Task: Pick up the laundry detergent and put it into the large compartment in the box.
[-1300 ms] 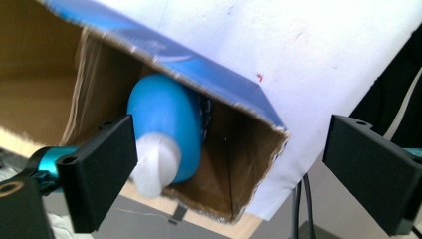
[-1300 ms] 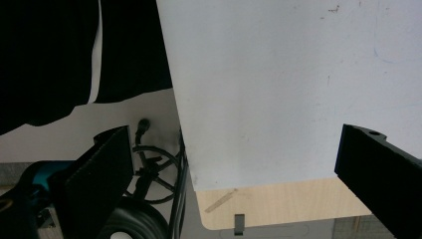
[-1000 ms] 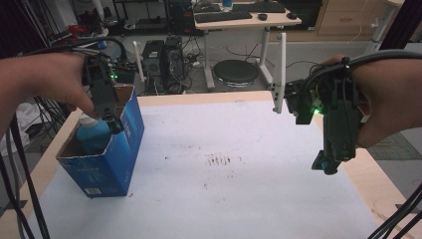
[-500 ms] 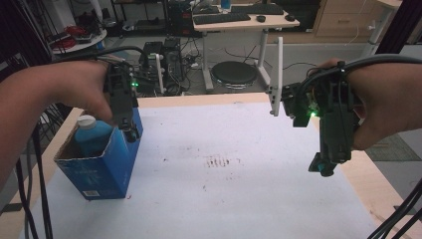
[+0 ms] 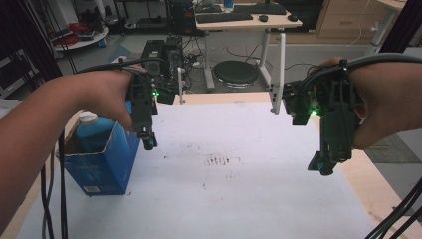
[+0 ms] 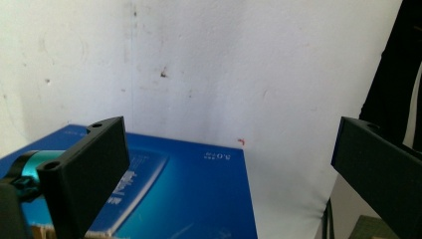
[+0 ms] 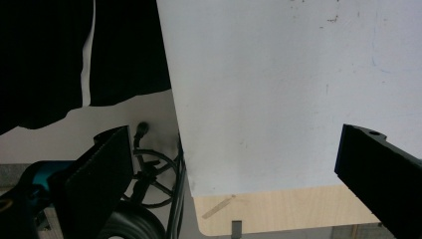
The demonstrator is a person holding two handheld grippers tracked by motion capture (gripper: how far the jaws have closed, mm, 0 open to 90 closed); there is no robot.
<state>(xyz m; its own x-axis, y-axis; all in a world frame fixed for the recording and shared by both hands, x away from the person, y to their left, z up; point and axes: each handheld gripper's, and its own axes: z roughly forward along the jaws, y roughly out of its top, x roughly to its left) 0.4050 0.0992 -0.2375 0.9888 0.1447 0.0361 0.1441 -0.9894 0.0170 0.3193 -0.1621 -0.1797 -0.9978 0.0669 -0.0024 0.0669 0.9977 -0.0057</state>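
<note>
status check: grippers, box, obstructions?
Left hand-held gripper open, above blue box. Right hand-held gripper open, empty. Blue bottle upright in box. Nothing between them.

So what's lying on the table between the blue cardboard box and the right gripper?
Nothing but bare white table sheet with small dark smudges, seen in the high view, between the blue cardboard box and the right gripper.

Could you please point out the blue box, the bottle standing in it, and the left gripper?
blue box (image 5: 102, 167): high view, on its front side wall.
bottle (image 5: 95, 133): high view, on its blue shoulder.
left gripper (image 5: 148, 139): high view, at its jaw tips.
</note>
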